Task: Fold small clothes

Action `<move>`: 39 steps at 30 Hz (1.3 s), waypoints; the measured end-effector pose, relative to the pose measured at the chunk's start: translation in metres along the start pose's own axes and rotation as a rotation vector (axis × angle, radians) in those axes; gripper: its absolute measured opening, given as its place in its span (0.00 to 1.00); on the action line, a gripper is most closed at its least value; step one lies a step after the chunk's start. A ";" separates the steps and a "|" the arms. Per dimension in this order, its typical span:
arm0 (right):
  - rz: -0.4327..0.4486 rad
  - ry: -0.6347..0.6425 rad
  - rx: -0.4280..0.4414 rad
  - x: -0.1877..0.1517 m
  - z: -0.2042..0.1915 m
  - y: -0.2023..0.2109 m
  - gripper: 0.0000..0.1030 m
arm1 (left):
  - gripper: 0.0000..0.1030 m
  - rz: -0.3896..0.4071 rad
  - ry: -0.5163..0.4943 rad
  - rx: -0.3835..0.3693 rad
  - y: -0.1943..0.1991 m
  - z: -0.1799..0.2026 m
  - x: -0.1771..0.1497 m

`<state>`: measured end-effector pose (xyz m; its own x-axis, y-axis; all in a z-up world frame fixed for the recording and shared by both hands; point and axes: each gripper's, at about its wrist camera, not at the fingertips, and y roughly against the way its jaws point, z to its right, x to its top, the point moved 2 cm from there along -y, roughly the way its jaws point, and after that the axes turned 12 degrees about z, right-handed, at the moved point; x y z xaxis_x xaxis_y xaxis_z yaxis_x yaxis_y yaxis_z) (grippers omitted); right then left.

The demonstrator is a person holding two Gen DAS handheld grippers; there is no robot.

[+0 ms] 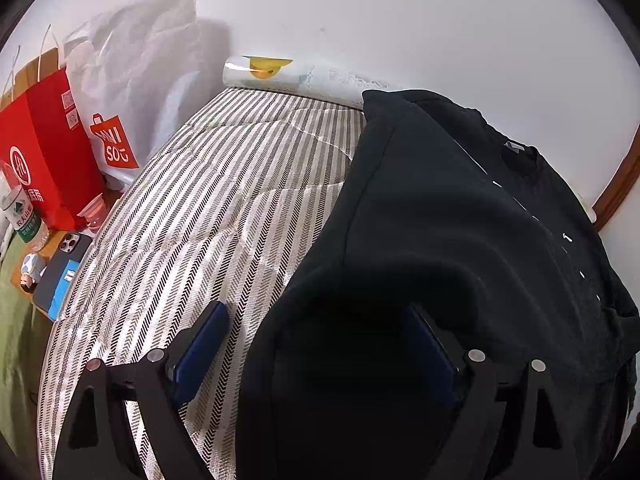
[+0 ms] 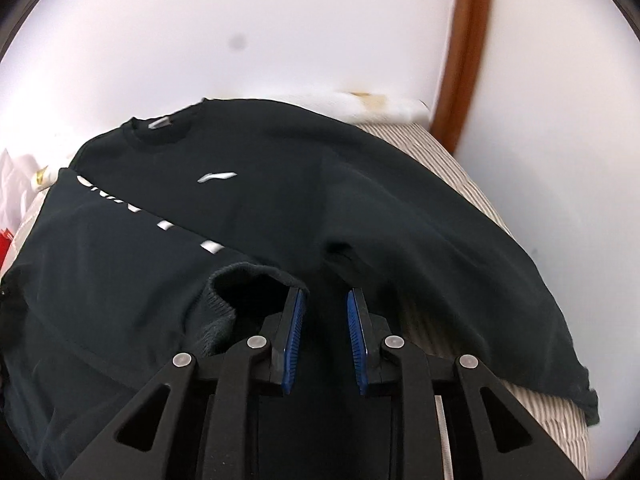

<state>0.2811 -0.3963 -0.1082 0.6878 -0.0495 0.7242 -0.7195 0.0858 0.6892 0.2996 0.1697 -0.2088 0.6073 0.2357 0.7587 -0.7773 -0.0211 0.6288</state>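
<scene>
**Around the striped bedding**

A striped quilt (image 1: 208, 216) covers the bed. A plastic-wrapped roll (image 1: 288, 78) lies at the wall. On the left stand a red bag (image 1: 44, 160) and a white bag (image 1: 132, 84); near them are a bottle (image 1: 22, 216), a phone (image 1: 66, 258) and a figurine (image 1: 32, 270).

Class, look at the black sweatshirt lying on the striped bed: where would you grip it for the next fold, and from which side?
Grip the sweatshirt at its unfolded sleeve's cuff, coming from the right edge: that sleeve lies spread flat, its end hanging free.
</scene>
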 end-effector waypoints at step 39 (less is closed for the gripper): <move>-0.064 0.348 0.708 0.115 -0.427 -0.183 0.52 | 0.26 0.032 -0.132 -0.144 0.002 -0.004 0.010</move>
<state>0.5335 0.0073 -0.1611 0.6367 0.2915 0.7139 -0.4869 -0.5660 0.6653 0.3034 0.1763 -0.2003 0.5911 0.1080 0.7993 -0.8060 0.1152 0.5806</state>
